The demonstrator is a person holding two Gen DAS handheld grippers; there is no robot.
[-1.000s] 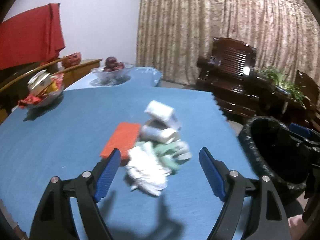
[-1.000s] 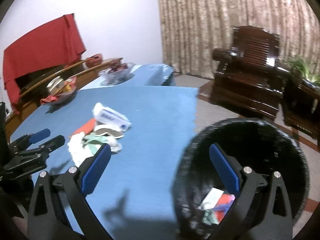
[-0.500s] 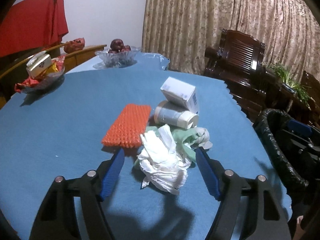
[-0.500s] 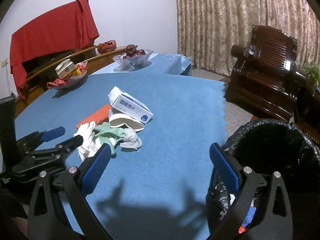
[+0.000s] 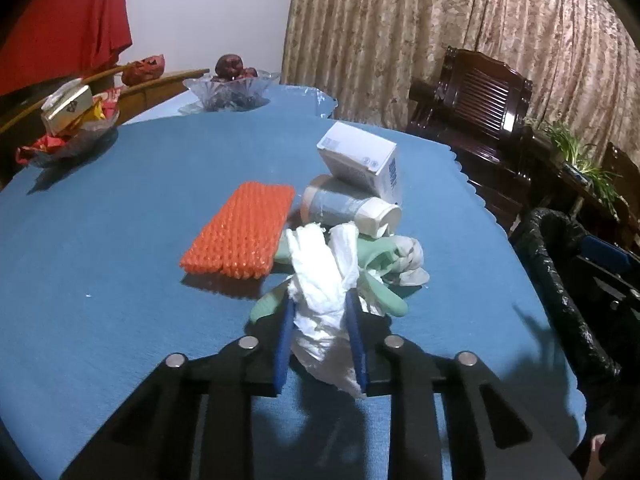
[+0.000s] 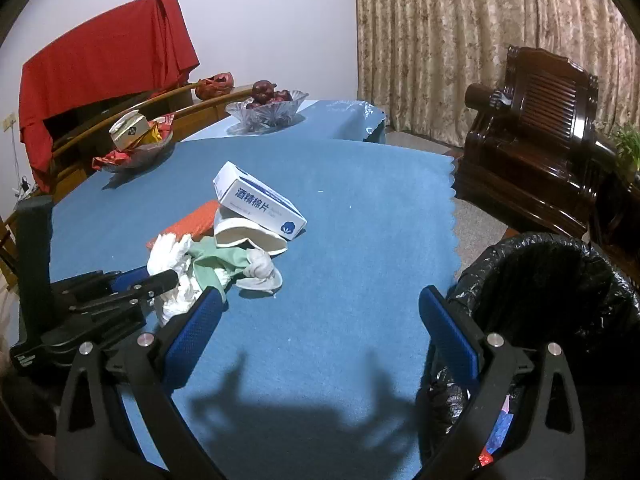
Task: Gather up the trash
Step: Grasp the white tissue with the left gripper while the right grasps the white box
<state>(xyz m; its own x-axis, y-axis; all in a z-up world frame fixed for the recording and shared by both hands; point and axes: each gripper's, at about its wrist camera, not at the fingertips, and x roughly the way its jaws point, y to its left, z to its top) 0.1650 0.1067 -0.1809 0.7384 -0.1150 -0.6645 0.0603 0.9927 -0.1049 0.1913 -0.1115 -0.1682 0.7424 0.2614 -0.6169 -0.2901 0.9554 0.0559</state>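
A pile of trash lies on the blue tablecloth [image 5: 120,240]: a crumpled white tissue [image 5: 316,264], a green glove [image 5: 380,256], a paper cup [image 5: 348,208] on its side, a white box [image 5: 360,160] and an orange ribbed pad [image 5: 240,236]. My left gripper [image 5: 320,300] is closing, and its blue pads squeeze the tissue between them. The right wrist view shows the same grip, with the left gripper [image 6: 160,280] on the tissue [image 6: 170,252]. My right gripper [image 6: 320,296] hangs open over the table's near edge with nothing between its fingers. A black-lined bin [image 6: 560,264] stands just to its right.
A glass fruit bowl [image 5: 232,88] and a snack dish [image 5: 68,128] sit at the table's far side. A dark wooden armchair [image 6: 532,132] and a potted plant [image 5: 576,152] stand beyond the scalloped table edge. The bin [image 5: 560,280] holds some wrappers.
My left gripper came down onto the pile and its jaws narrowed from wide apart to pinching the white tissue. My right gripper shifted from above the bin toward the table.
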